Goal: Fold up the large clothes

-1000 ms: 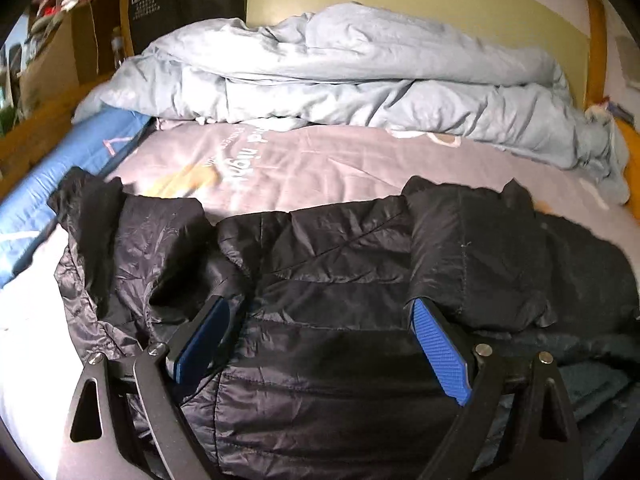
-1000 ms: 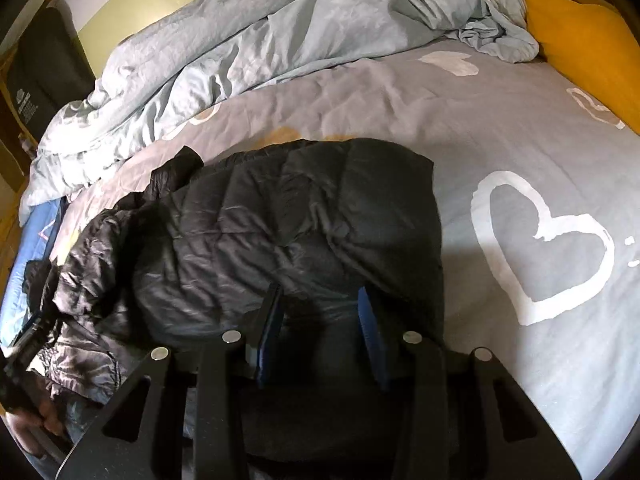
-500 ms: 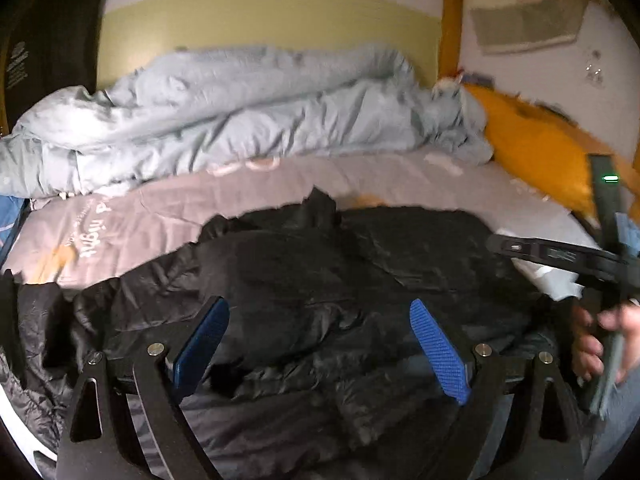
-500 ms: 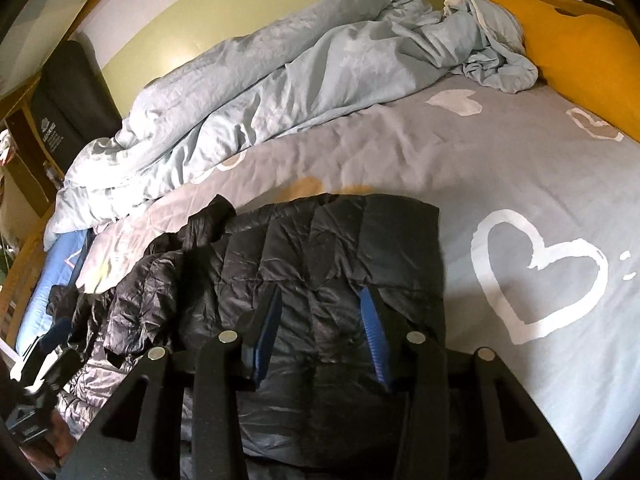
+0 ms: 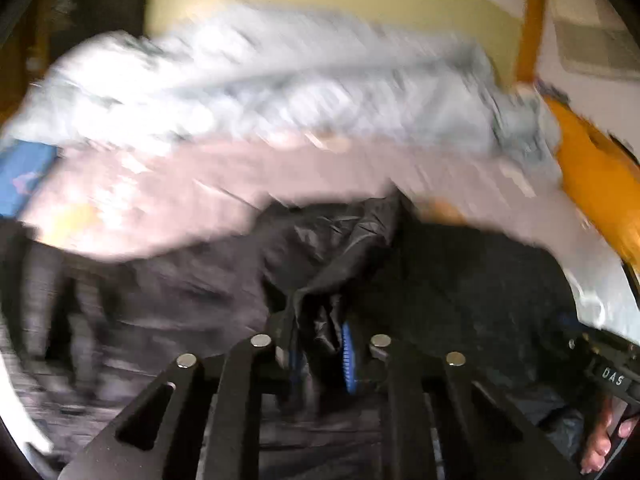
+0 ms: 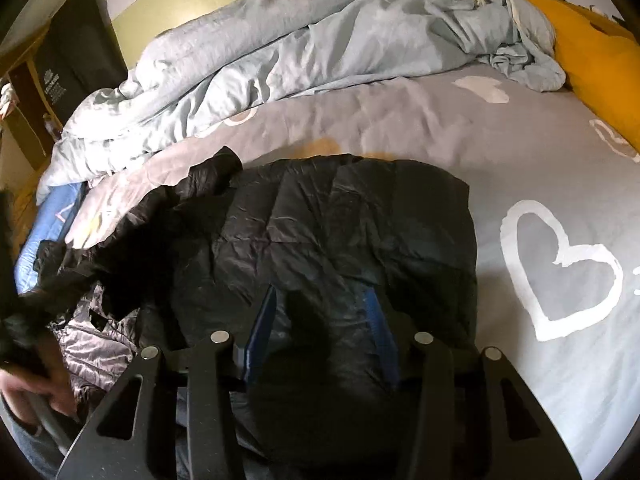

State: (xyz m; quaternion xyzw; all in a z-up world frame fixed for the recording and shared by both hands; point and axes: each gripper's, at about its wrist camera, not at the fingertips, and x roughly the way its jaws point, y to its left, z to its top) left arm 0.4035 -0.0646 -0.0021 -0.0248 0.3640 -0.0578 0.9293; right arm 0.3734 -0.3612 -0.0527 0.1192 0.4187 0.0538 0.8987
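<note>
Folding in progress: left side of jacket gathered

Lying on the grey sheet (image 6: 500,152), the black puffer jacket (image 6: 340,232) is partly folded. Left gripper (image 5: 320,354) jaws are closing, nearly together, with a bunch of jacket fabric pinched between them. Right gripper (image 6: 320,332) jaws are opening, part-spread over the folded panel, gripping nothing. Judged next: carry the gathered side across and lay it flat.

Your left wrist view heavily motion-blurred, right wrist view sharp, dim indoor light, fisheye edges curved, corners vignetted black
</note>
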